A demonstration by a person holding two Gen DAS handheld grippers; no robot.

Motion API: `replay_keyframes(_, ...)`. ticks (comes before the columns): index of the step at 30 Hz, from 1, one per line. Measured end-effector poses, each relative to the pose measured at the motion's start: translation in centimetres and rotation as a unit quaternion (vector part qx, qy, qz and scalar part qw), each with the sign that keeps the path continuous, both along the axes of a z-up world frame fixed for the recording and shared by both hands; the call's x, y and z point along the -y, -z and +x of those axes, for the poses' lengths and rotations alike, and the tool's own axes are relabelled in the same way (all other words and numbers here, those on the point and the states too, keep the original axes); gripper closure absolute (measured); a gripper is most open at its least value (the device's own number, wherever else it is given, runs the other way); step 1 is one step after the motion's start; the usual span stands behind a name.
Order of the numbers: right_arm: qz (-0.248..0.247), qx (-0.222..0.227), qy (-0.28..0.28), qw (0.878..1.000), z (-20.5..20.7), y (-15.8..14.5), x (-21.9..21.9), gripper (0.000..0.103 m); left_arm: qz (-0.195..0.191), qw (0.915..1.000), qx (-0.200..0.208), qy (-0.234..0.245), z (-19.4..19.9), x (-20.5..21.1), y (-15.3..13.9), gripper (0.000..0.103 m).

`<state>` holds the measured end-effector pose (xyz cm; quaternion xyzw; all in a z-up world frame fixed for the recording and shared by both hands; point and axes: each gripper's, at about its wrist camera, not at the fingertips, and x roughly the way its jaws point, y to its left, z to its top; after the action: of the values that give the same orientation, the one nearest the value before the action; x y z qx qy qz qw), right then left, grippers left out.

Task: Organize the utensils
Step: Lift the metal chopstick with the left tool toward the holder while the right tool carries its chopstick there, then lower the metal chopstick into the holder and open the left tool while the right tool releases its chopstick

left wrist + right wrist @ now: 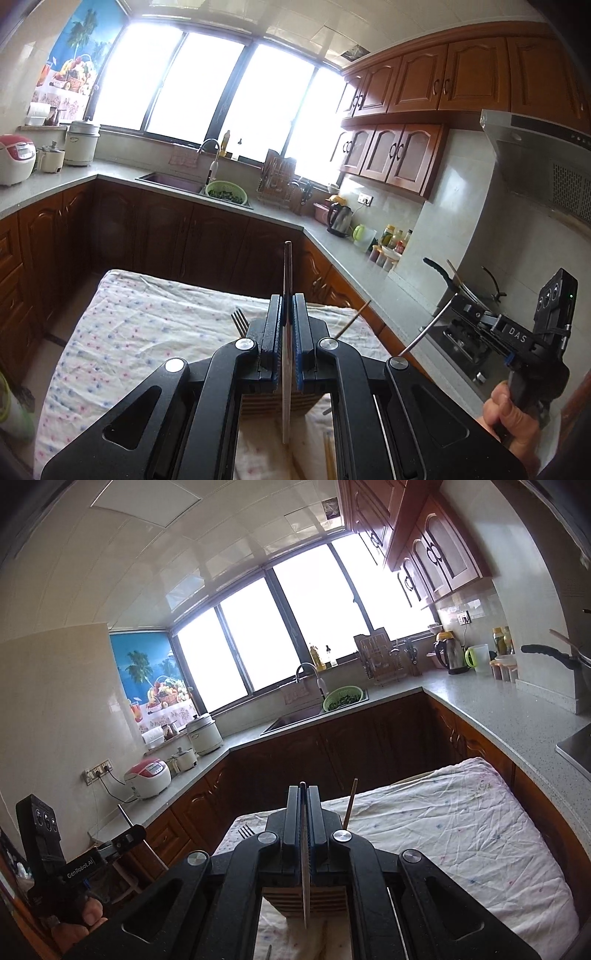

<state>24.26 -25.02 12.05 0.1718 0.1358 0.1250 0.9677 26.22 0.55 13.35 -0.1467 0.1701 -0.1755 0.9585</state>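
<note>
On the left, the left gripper (287, 321) is clenched on a long thin metal utensil (287, 273), held upright with its end rising above the fingertips and its lower length hanging between the arms toward the wooden slotted holder (273, 404) beneath. A fork (240, 320) stands with its tines up just left of that gripper, and a chopstick (354, 320) leans out to its right, so by the look of it some pieces are already stowed. Farther right, the right gripper (305, 801) is likewise closed on a serrated knife (305, 893), point down, poised over the same holder (306, 899) on the floral cloth (461, 830). I judge the task to be mid-way: two utensils are in hand and not yet slotted, and loose chopsticks (330, 458) remain on the cloth. The left wrist view shows the other gripper out at the right edge, with a thin rod jutting from its jaws, and the stove area; the right wrist view instead shows the blade's toothed edge and the left unit at its lower left, details the other lacks.
</note>
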Motion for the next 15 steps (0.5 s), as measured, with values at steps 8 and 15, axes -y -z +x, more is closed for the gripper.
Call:
replay_keyframes(8,0.0,0.015,0.027,1.0,4.9,-1.1,0.6,0.101,-0.009,0.9985,0.021,-0.05,5.3,0.2,-0.2,0.099)
replay_keyframes(15,0.001,0.0,0.04,0.999,7.4,2.4,0.2,0.101,-0.021,0.9969,-0.016,-0.075,8.7,0.7,4.3,0.099)
